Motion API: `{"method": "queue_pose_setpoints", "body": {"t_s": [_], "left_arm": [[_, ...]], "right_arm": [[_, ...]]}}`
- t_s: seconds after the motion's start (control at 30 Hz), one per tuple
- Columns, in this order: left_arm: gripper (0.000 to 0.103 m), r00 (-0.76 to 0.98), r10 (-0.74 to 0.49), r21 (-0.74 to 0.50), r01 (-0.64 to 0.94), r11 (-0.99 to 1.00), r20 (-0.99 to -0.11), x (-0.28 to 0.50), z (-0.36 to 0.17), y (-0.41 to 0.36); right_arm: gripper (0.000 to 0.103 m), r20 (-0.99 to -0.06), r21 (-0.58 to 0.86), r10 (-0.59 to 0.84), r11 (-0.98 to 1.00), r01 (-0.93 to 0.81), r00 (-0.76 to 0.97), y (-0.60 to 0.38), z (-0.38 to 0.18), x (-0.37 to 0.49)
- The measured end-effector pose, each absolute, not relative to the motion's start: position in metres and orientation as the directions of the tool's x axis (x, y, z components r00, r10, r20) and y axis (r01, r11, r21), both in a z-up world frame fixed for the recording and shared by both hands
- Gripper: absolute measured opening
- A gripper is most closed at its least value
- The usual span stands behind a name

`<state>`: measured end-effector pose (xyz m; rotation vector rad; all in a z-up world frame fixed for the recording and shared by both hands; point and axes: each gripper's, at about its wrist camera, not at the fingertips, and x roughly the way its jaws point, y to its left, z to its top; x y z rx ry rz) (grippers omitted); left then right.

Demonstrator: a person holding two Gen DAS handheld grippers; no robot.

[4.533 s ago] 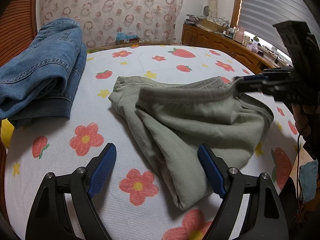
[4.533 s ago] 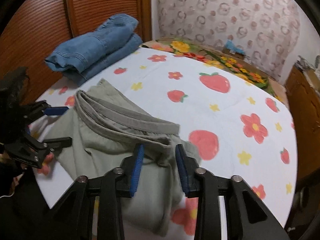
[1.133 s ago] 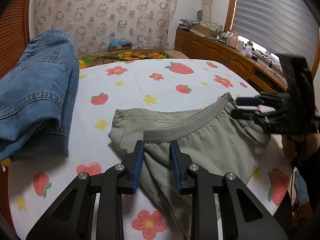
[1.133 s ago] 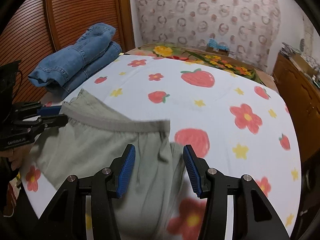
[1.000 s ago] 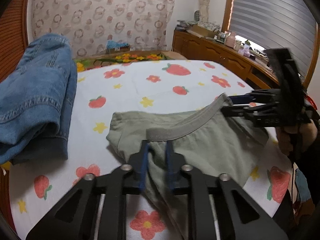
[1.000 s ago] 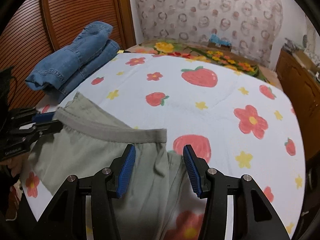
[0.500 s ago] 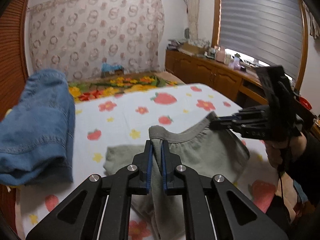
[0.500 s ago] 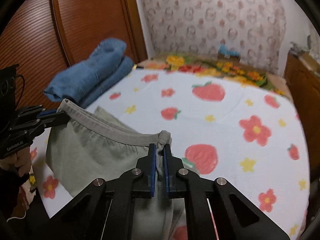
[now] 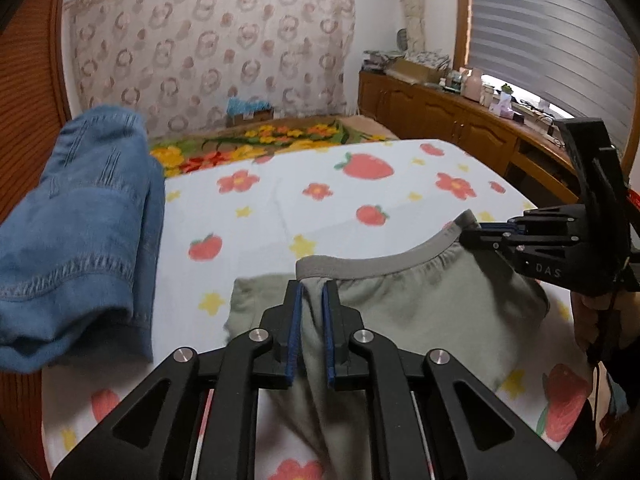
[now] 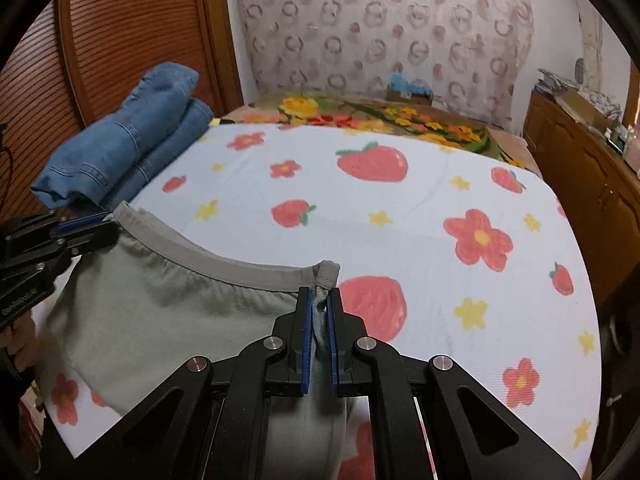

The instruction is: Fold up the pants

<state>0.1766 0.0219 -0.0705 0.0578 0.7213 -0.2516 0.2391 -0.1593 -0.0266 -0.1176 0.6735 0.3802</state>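
Note:
Olive-green pants hang lifted above the bed, stretched by the grey waistband between both grippers. My left gripper is shut on one end of the waistband; it also shows at the left of the right wrist view. My right gripper is shut on the other end of the waistband; it shows at the right of the left wrist view. The pants sag between them, and the legs hang down out of sight.
Folded blue jeans lie on the bed's left side. The bed sheet is white with strawberries and flowers. A wooden sideboard with clutter stands on the right, a wooden door on the left.
Both grippers closed on the waistband ends and lifted the pants off the bed. The waistband is now stretched wider between them.

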Motion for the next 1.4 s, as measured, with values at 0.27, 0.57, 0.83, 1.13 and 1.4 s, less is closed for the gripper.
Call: {"method": "queue_pose_setpoints", "body": {"t_s": [0.27, 0.57, 0.83, 1.13, 1.4], "left_arm": [[0.031, 0.728, -0.224, -0.068, 0.238, 0.969, -0.648, 0.136, -0.067, 0.04], [0.031, 0.721, -0.293, -0.112, 0.289, 0.951, -0.628, 0.09, -0.073, 0.04], [0.031, 0.689, -0.32, -0.116, 0.327, 0.938, -0.65, 0.085, -0.086, 0.027], [0.031, 0.67, -0.299, -0.09, 0.328, 0.94, -0.679, 0.094, -0.095, 0.024], [0.016, 0.659, -0.291, -0.051, 0.358, 0.932, -0.693, 0.093, -0.095, 0.016]], "right_arm": [[0.007, -0.641, 0.006, 0.279, 0.933, -0.359, 0.715, -0.156, -0.025, 0.242], [0.02, -0.619, 0.004, 0.313, 0.918, -0.396, 0.72, -0.168, -0.014, 0.215], [0.027, -0.638, 0.04, 0.366, 0.894, -0.446, 0.677, -0.178, -0.022, 0.185], [0.027, -0.66, 0.045, 0.358, 0.897, -0.44, 0.66, -0.182, -0.035, 0.18], [0.028, -0.653, 0.014, 0.338, 0.9, -0.435, 0.678, -0.177, -0.04, 0.179]]}}
